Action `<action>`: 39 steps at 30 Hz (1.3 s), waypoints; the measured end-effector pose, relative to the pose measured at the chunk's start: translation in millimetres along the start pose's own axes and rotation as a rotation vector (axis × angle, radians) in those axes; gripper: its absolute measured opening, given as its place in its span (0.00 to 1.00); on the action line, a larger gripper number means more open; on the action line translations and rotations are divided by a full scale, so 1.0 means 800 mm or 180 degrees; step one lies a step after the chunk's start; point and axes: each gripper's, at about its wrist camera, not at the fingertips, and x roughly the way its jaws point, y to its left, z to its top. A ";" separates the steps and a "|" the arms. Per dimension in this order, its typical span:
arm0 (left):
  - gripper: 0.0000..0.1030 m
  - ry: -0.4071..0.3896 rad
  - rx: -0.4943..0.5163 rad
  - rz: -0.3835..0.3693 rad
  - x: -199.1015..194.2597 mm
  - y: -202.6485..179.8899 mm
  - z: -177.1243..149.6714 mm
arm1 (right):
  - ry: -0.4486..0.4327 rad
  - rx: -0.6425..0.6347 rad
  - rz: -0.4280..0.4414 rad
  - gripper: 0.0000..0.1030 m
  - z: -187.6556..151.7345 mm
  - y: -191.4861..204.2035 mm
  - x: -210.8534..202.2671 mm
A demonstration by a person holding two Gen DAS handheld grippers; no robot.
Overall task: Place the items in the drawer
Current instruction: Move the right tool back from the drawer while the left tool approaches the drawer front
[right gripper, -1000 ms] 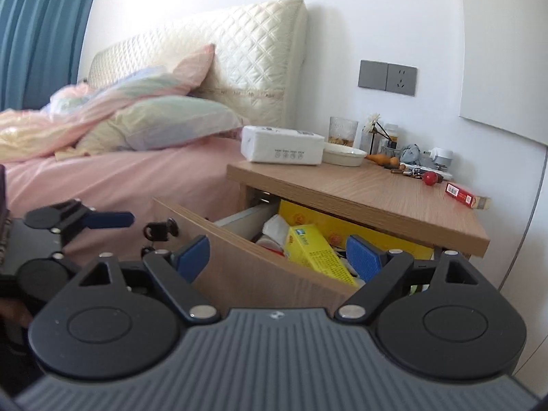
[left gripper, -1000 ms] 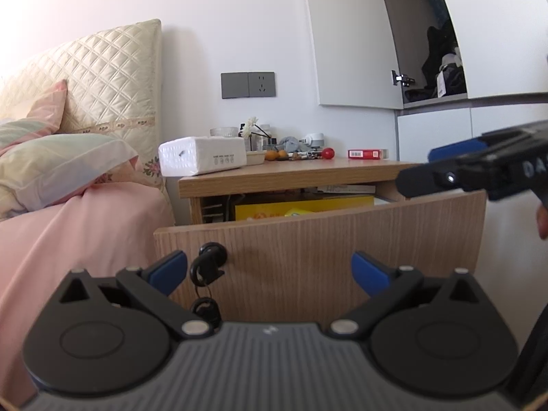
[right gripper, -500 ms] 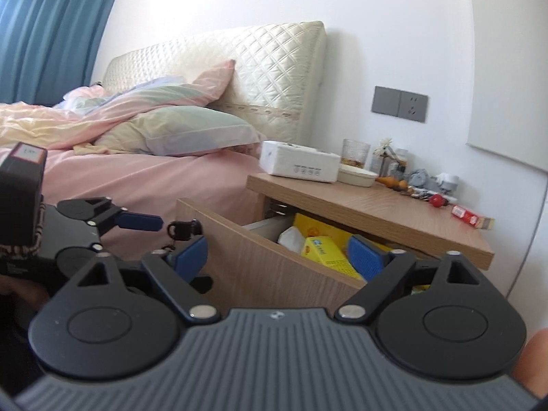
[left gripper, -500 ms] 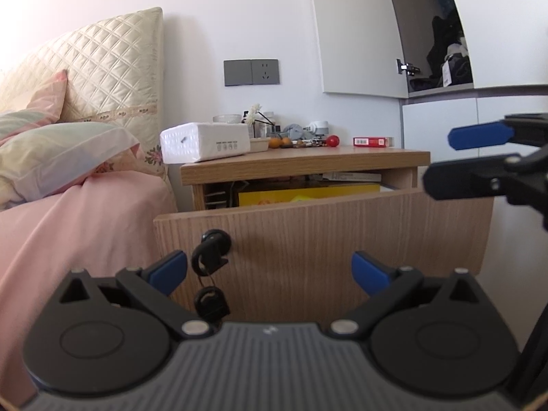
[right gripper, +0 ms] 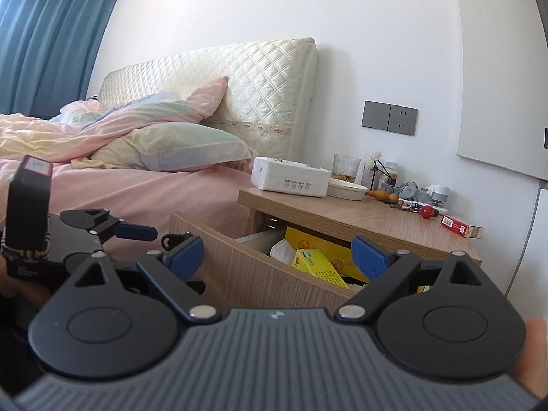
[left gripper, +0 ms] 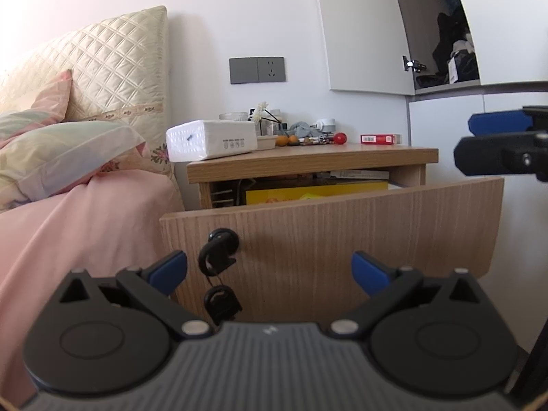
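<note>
A wooden bedside table is seen beside a bed with pink bedding. Its drawer is pulled open, with a black key hanging from the lock in the drawer front. Inside the drawer, a yellow box and a white face mask are visible. On the bedside table top, a white tissue pack, a red ball and a red cigarette pack are laid out. The left gripper is held spread wide in front of the drawer front, nothing between its blue pads. The right gripper is likewise spread wide and empty, held at the drawer's right end.
</note>
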 end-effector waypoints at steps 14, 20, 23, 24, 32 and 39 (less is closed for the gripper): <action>1.00 0.0001 0.0012 -0.0028 0.000 -0.001 -0.002 | -0.0132 -0.0029 0.0154 0.92 0.001 0.007 -0.006; 1.00 0.0005 0.0021 -0.0004 0.002 -0.001 -0.002 | -0.0037 -0.0050 0.0142 0.92 0.000 0.008 0.002; 1.00 0.0004 0.0029 0.0008 0.002 -0.002 -0.002 | 0.0001 -0.0073 0.0054 0.92 0.000 0.009 0.003; 1.00 0.0004 0.0031 0.0013 0.002 -0.002 -0.002 | 0.0015 -0.0088 -0.0008 0.92 0.000 0.010 0.003; 1.00 -0.0014 0.0044 0.0037 -0.001 -0.003 -0.003 | -0.0006 0.0007 -0.0483 0.92 -0.004 0.009 -0.004; 1.00 -0.0050 0.0011 0.0023 -0.006 -0.002 -0.001 | 0.0182 0.0404 -0.0800 0.92 -0.016 0.000 0.006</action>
